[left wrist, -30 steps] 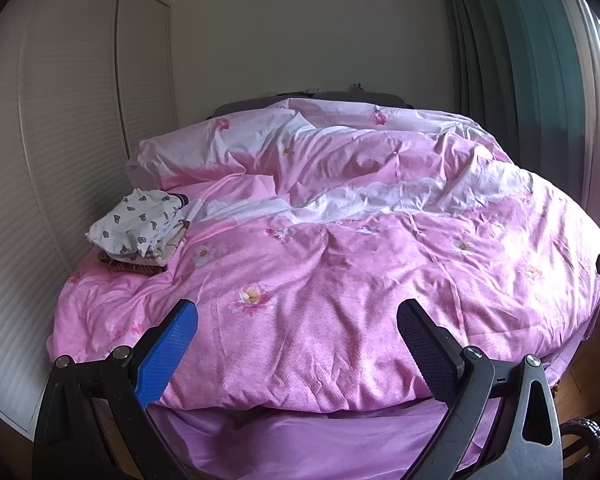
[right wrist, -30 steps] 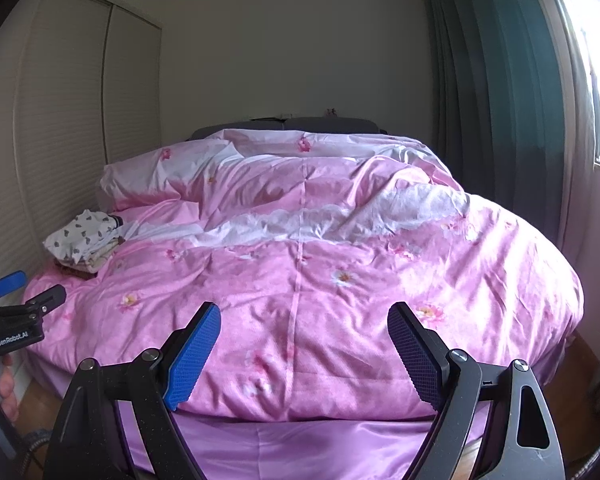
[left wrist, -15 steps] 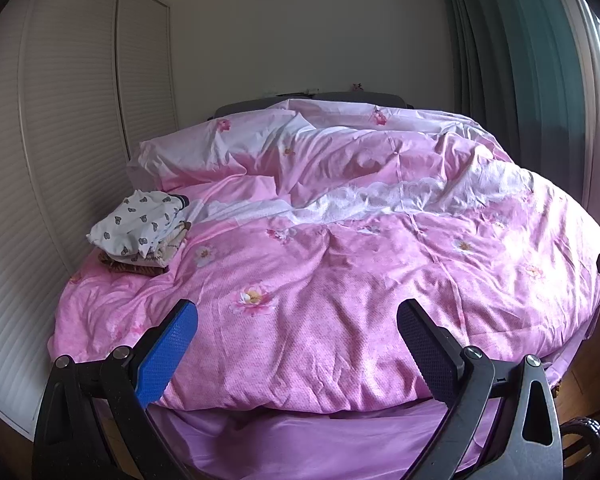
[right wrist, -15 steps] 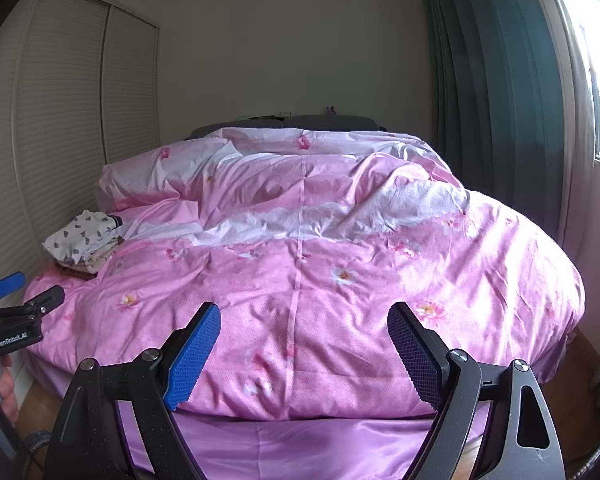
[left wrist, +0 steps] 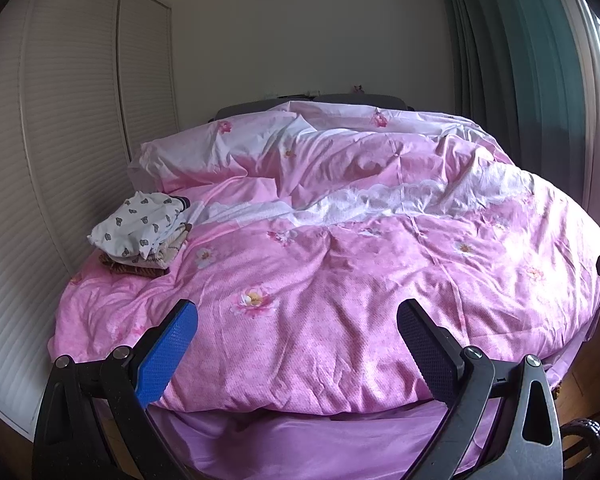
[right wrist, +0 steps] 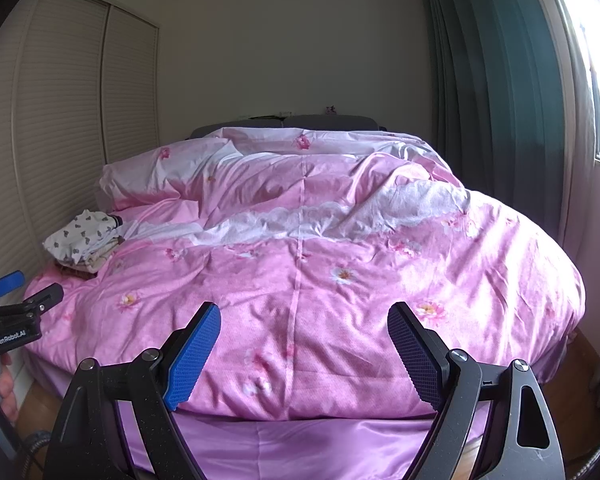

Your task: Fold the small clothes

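Both grippers idle at the bed's foot. Left gripper [left wrist: 298, 344] has blue-padded fingers spread wide, nothing between them; right gripper [right wrist: 304, 350] likewise spread and empty. Small stack of folded clothes, white printed garment on top [left wrist: 140, 230], sits well apart at the left edge of the rumpled pink floral quilt [left wrist: 340, 280]. Likely next step: reach left, pinch one top-layer edge only, lift clear before spreading flat.

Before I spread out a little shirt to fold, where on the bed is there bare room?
The pink quilt lies bare from the clothes pile across to the curtain side, below the white lace band. It is crowded only at the wardrobe-side edge, where that pile sits.
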Tool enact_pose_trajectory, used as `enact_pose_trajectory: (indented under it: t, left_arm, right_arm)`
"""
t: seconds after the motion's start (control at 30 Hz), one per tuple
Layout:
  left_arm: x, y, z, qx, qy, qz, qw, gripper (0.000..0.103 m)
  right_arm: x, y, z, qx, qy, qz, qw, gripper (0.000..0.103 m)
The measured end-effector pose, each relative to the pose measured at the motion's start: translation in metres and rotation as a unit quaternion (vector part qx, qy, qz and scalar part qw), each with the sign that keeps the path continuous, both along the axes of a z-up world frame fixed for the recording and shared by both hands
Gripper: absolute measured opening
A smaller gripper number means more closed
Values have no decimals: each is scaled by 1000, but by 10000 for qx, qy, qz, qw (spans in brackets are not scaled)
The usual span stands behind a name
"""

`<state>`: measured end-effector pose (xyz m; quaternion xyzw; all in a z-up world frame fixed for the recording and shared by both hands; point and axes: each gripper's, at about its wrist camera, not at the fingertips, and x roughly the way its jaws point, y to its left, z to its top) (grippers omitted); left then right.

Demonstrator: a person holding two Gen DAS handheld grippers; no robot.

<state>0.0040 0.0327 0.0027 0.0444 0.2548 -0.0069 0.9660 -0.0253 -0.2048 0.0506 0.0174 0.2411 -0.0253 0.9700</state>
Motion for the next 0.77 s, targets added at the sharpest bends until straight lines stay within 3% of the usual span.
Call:
enact_pose_trajectory:
  t: [0.77]
  left_arm:
    - [7, -1, -10, -26, 187, 13, 9998, 103]
  right_arm:
    - [0, -2, -3, -1, 39, 0, 10000, 86]
